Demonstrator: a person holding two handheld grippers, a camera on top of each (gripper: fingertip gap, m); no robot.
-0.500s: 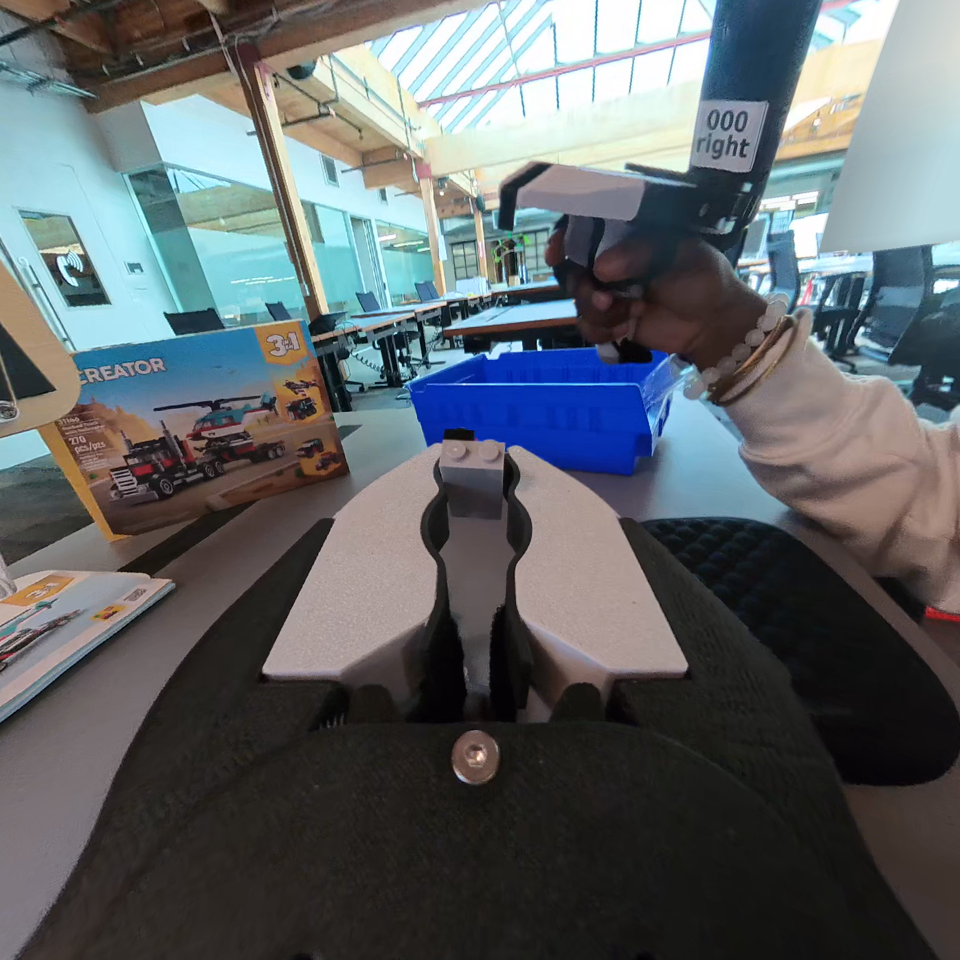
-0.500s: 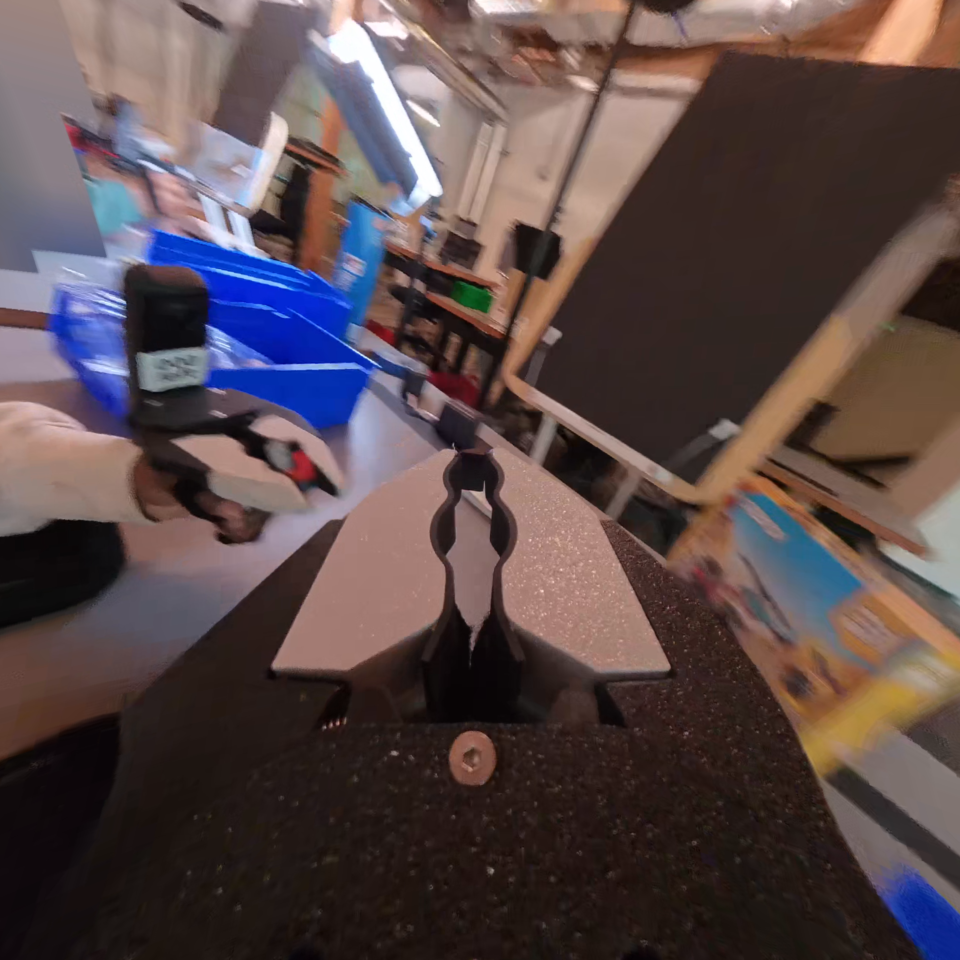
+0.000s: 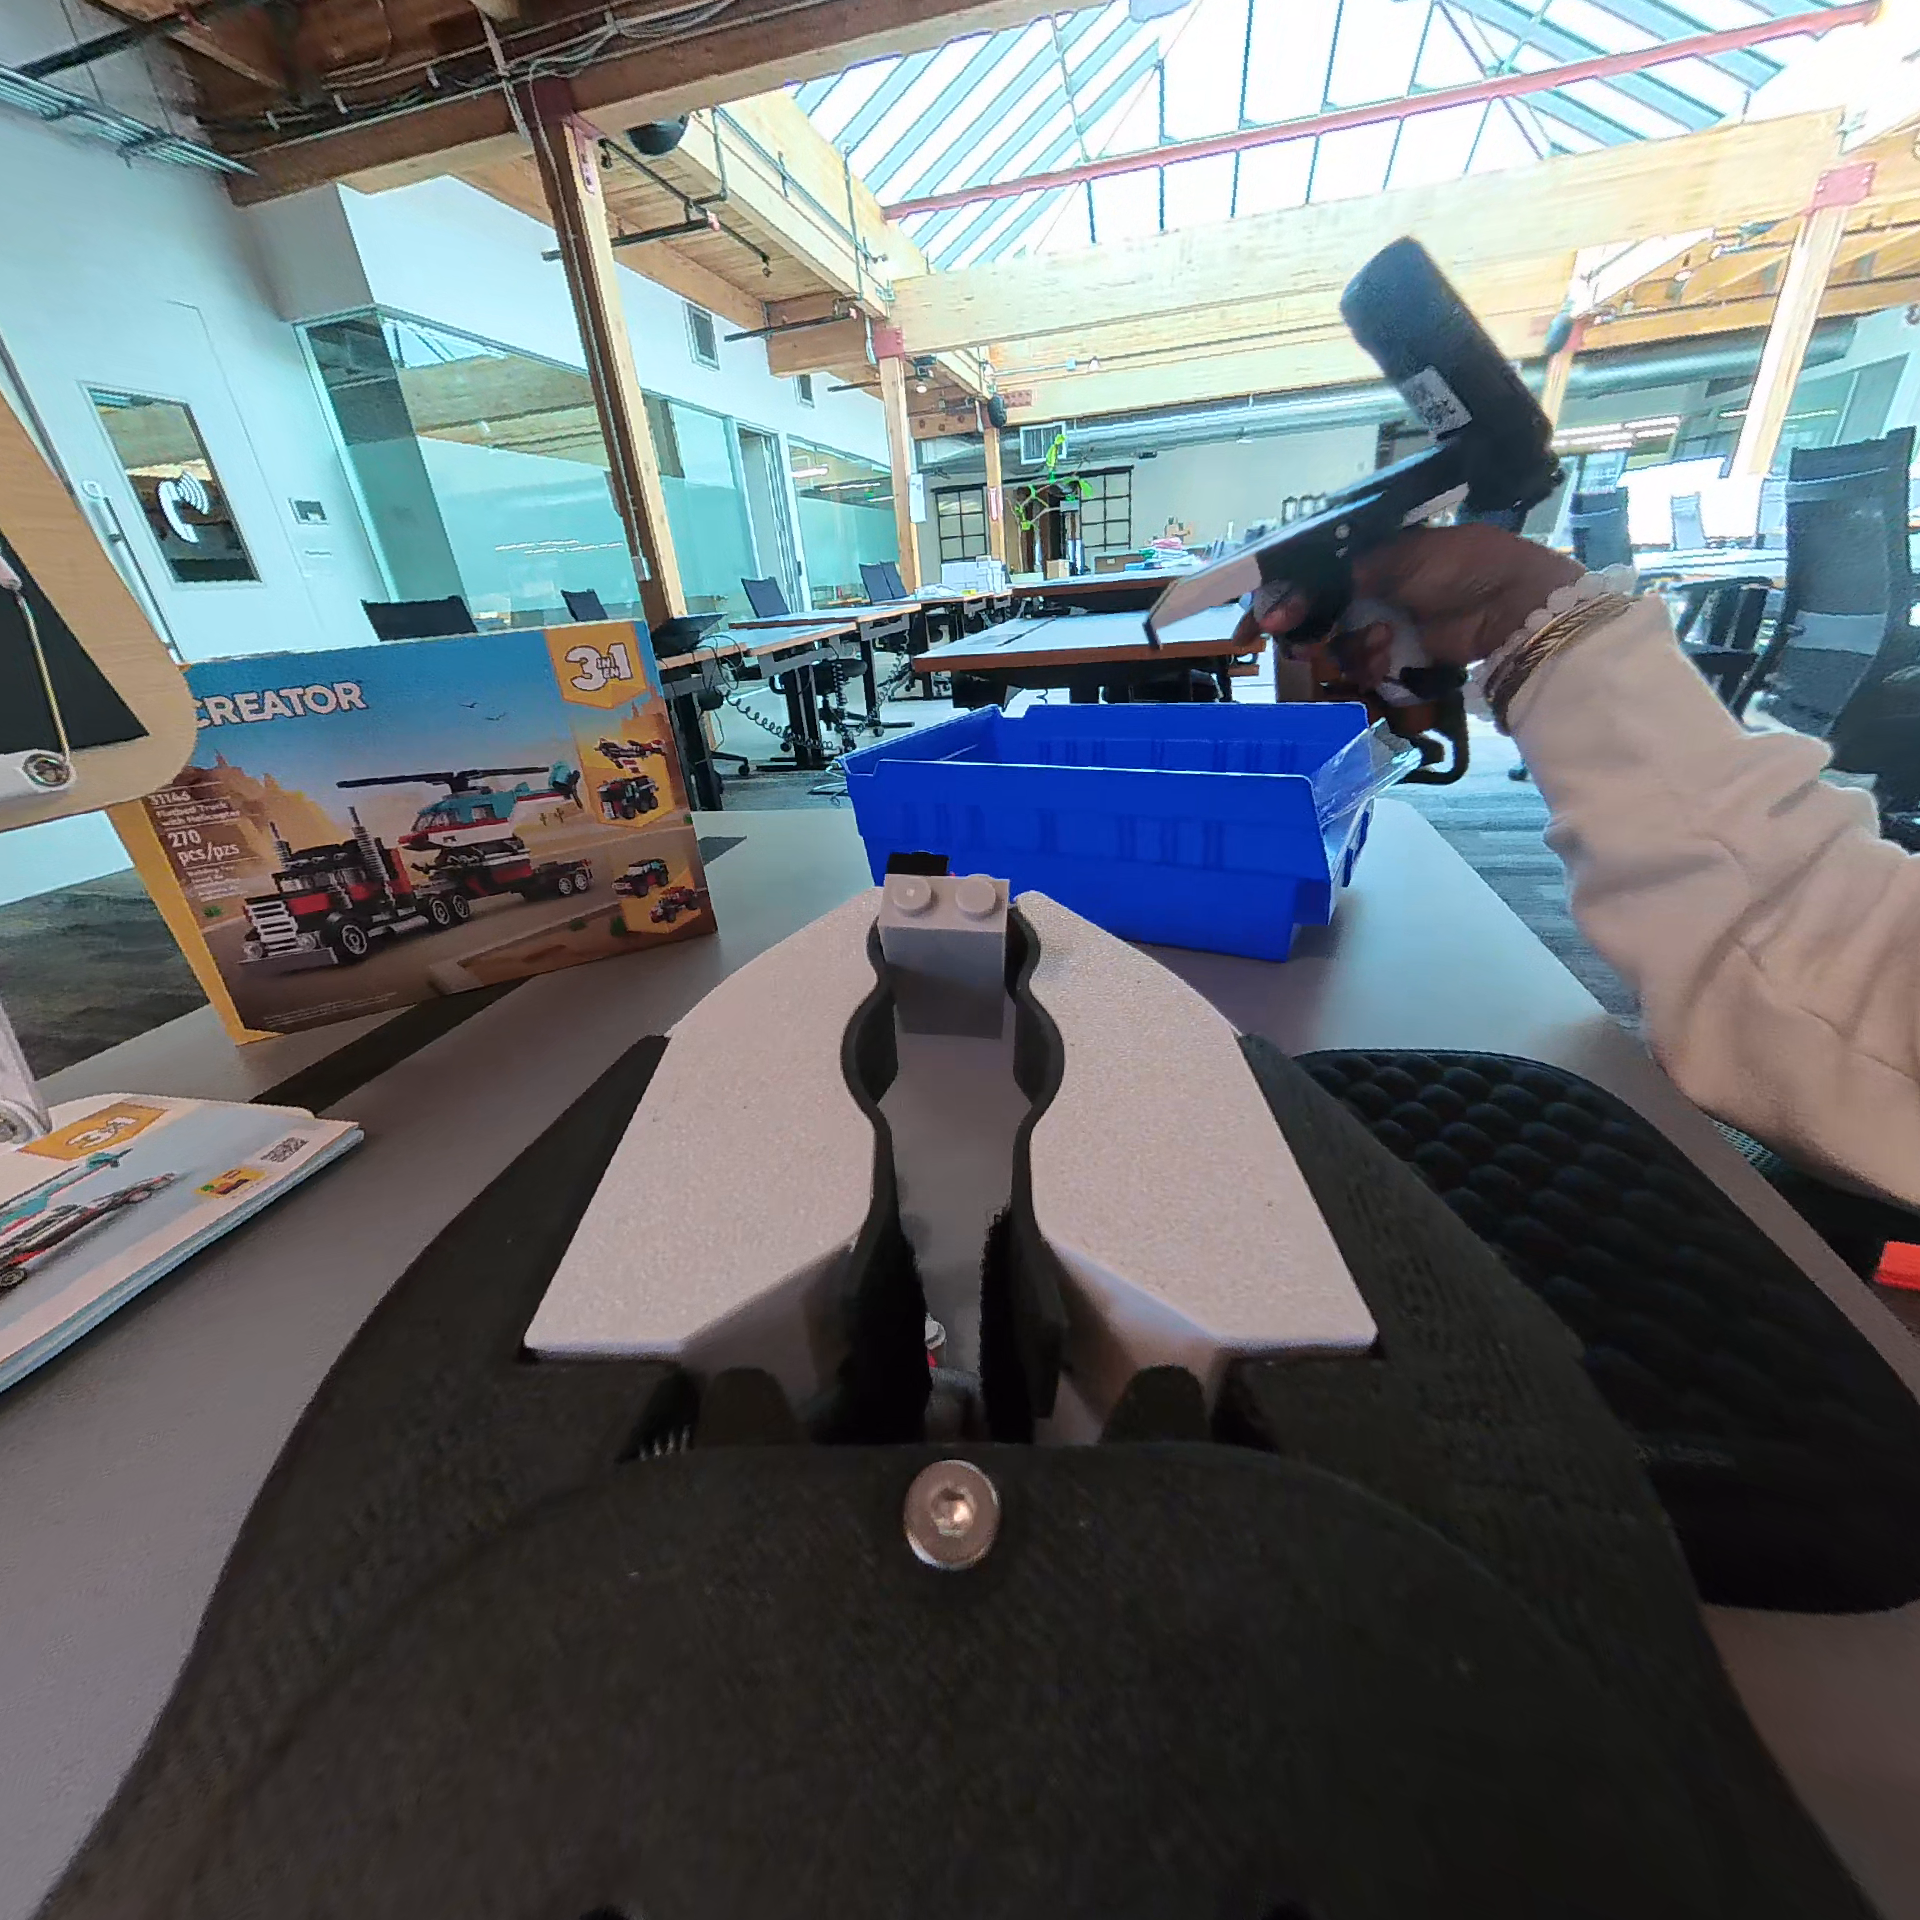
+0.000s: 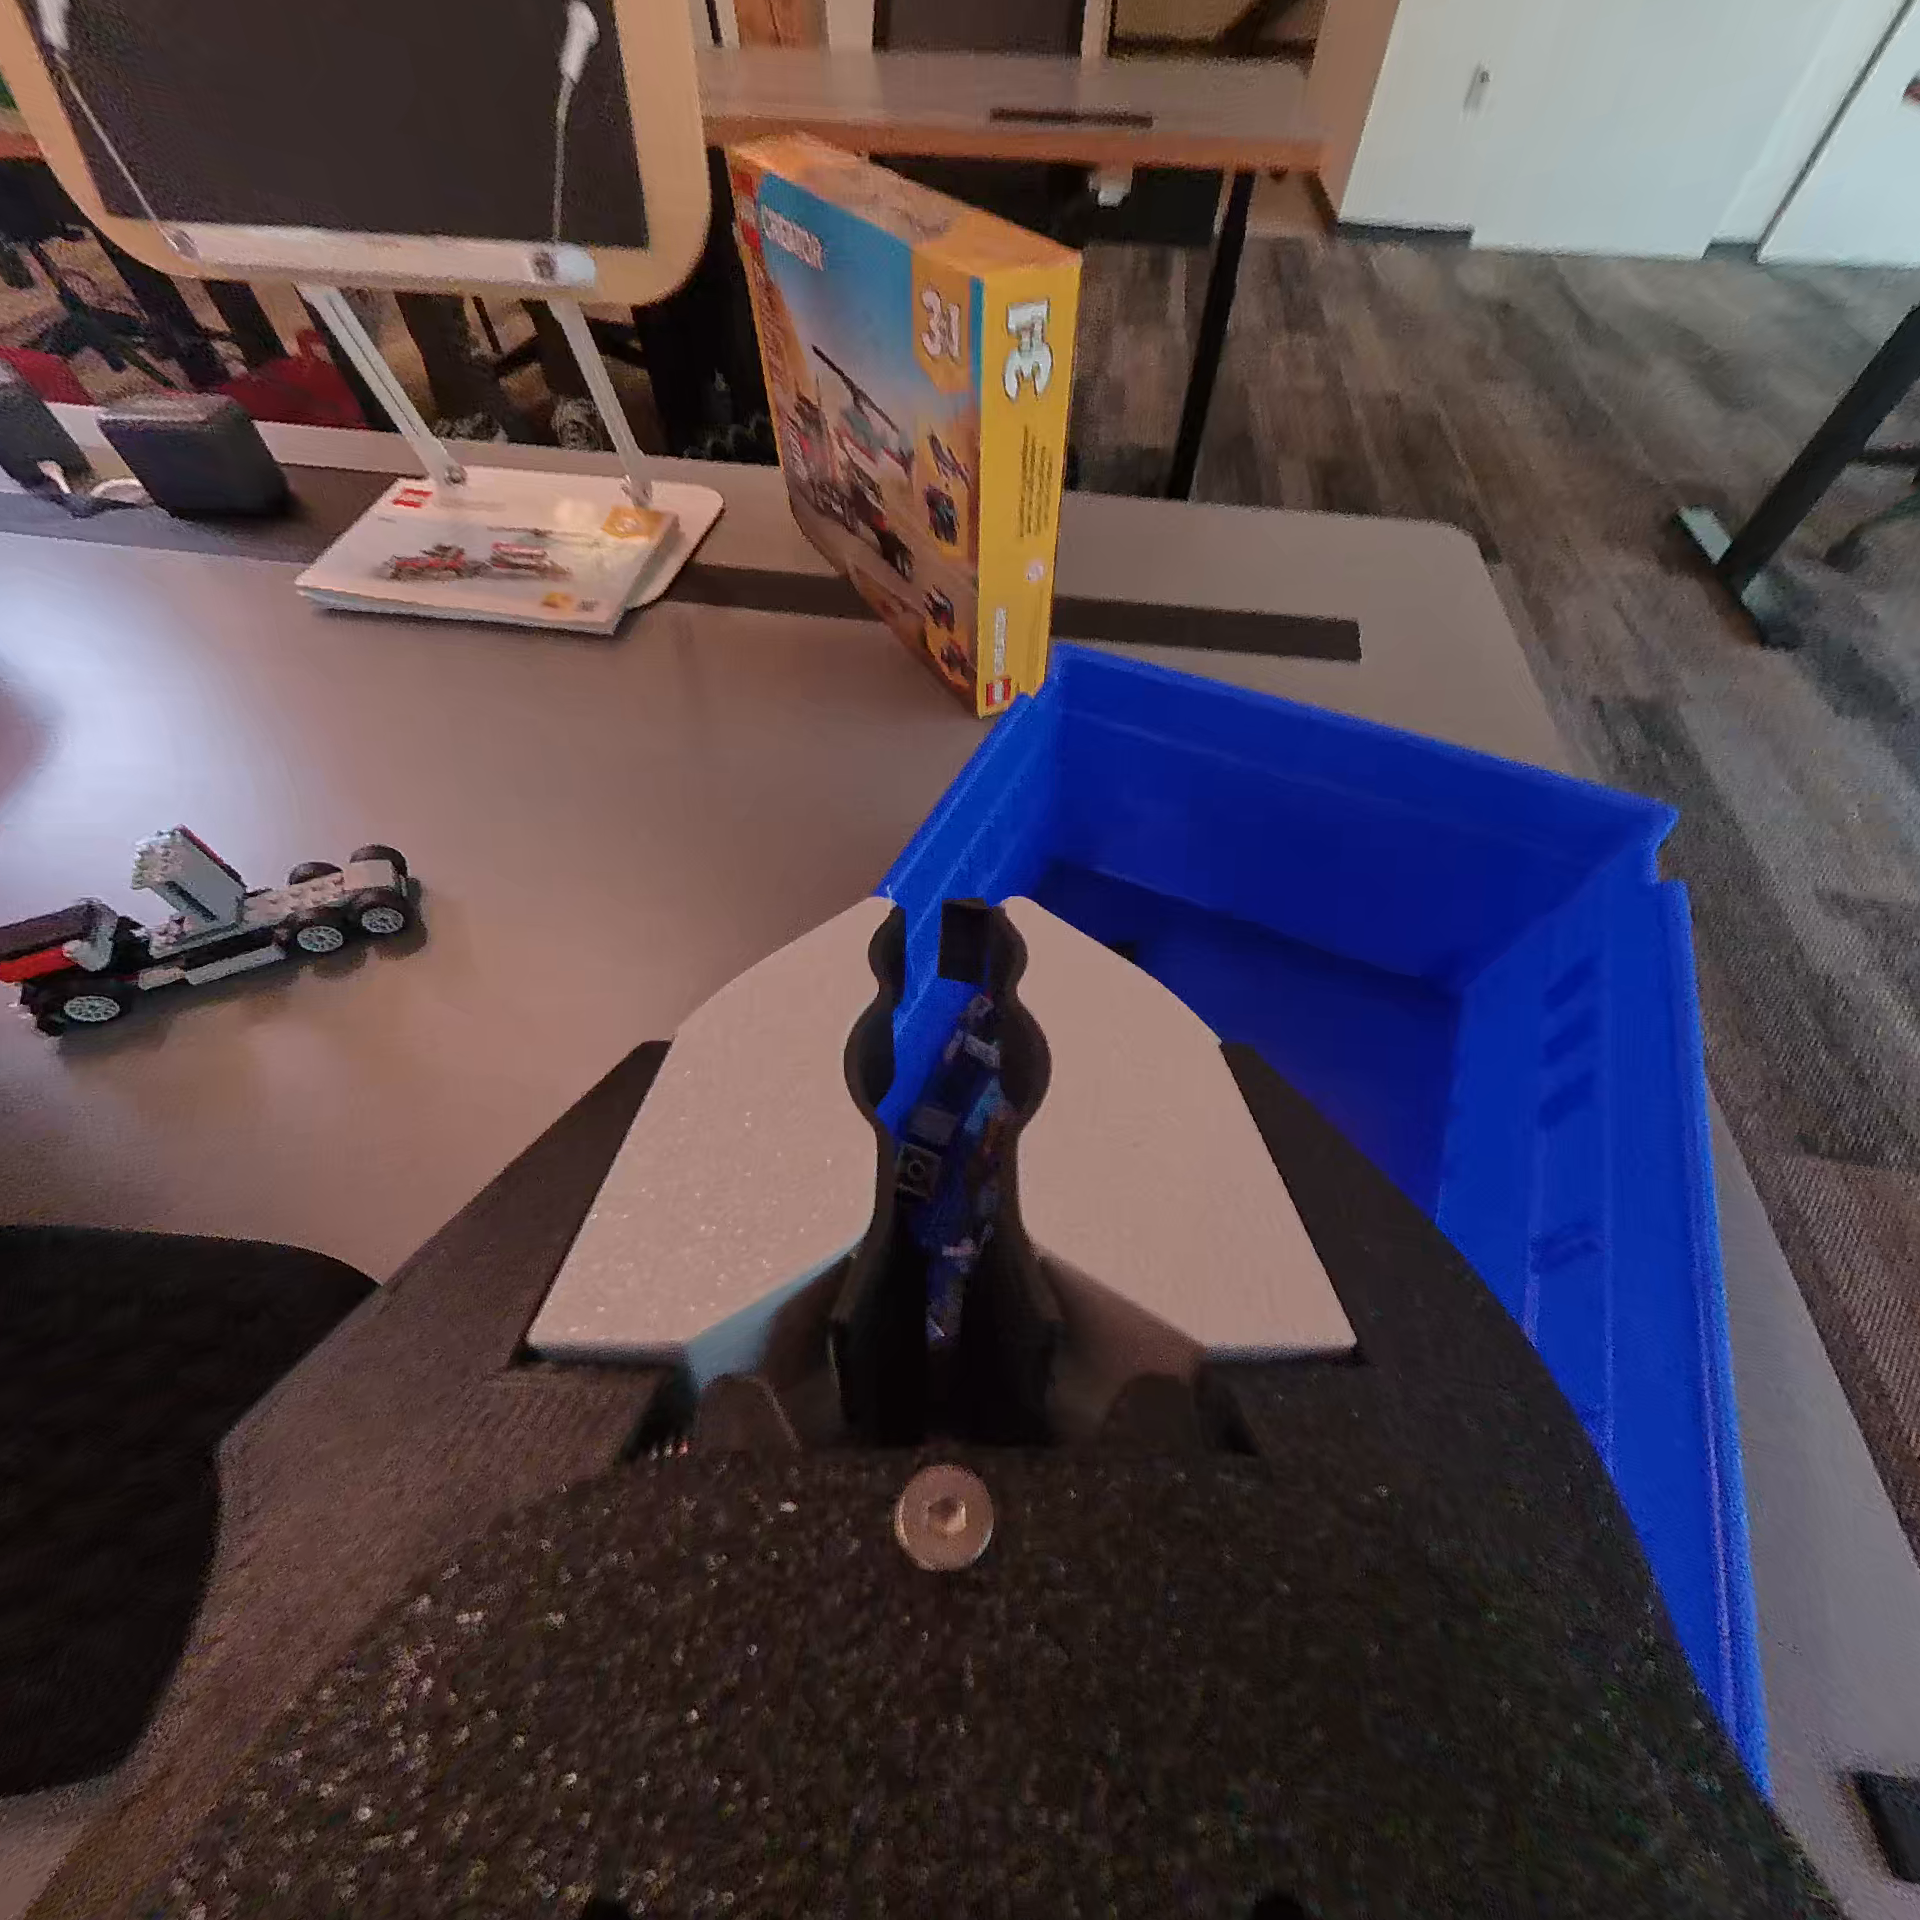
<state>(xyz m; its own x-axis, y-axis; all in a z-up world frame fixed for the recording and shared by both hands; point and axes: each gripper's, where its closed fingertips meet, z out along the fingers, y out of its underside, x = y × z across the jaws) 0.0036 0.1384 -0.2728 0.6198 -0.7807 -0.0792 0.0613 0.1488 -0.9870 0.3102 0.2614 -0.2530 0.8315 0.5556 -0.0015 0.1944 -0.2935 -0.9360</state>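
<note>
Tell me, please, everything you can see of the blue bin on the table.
The blue bin is an open-topped rectangular tub of what looks like moulded plastic, with ribbed walls, a stepped rim and a clear panel at one end. It stands upright on the grey table, beside the upright toy box. The right gripper hangs over its near corner, a small dark piece showing between its fingertips. Small loose pieces lie inside near that corner; the rest of the visible floor looks bare.

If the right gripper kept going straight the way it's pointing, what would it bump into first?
Probably the blue bin: the right gripper points down over its near wall. Depth is unclear, so it might meet the small pieces inside first.
</note>
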